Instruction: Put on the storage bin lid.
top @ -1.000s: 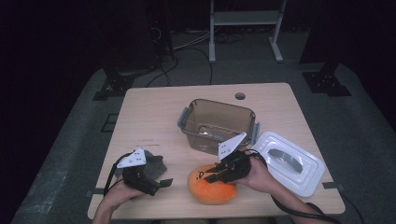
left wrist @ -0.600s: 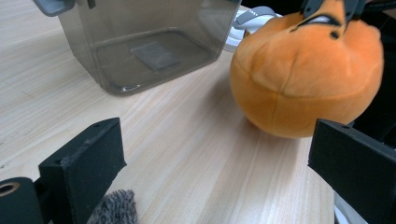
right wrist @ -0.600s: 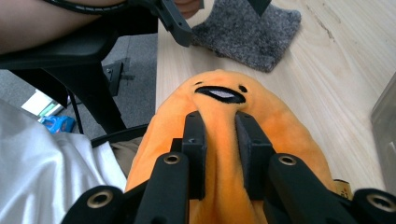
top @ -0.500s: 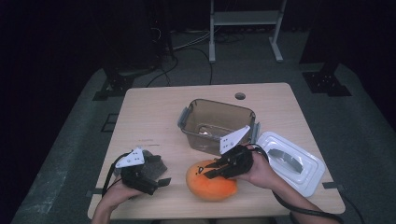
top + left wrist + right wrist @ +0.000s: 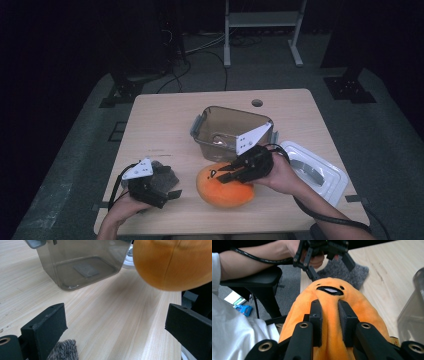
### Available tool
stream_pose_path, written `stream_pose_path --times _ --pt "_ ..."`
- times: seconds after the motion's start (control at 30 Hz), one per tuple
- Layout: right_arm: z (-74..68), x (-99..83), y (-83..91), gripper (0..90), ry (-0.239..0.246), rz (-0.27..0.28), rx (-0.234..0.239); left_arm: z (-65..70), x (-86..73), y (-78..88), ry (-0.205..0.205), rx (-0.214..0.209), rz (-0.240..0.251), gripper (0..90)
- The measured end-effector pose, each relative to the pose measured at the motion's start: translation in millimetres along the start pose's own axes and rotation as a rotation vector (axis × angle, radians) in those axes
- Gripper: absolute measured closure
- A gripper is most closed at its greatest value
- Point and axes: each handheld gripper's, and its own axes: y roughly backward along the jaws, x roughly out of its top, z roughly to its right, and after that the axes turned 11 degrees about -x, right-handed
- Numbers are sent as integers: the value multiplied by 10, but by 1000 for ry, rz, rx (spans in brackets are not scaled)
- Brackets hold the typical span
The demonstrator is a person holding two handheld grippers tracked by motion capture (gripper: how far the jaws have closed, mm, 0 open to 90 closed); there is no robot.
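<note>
Orange plush [image 5: 223,187] sits pinched in my right tongs [image 5: 226,176], which clamp a fold of fabric on its top, just in front of the clear bin [image 5: 231,131] on the counter [image 5: 165,125]. That thin pinch could slip and drop the plush short of the bin. My left tongs [image 5: 171,187] stand apart, holding nothing, over grey fur [image 5: 167,175]. Compared with a second earlier, the plush sits slightly higher; the left tongs are unmoved.
</note>
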Motion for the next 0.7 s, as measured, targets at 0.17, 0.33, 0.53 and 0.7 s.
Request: stream_pose_path --times 0.17,0.33,0.53,0.7 --pt "11 163 117 751 16 19 -8 8 15 13 -4 1 11 28" --pt "26 319 224 751 29 28 -28 2 5 7 -2 -3 10 28" --pt "85 463 304 751 35 33 -44 -2 4 5 -2 -7 10 28" --pt "154 555 358 751 31 39 -56 4 4 6 -3 -7 8 28"
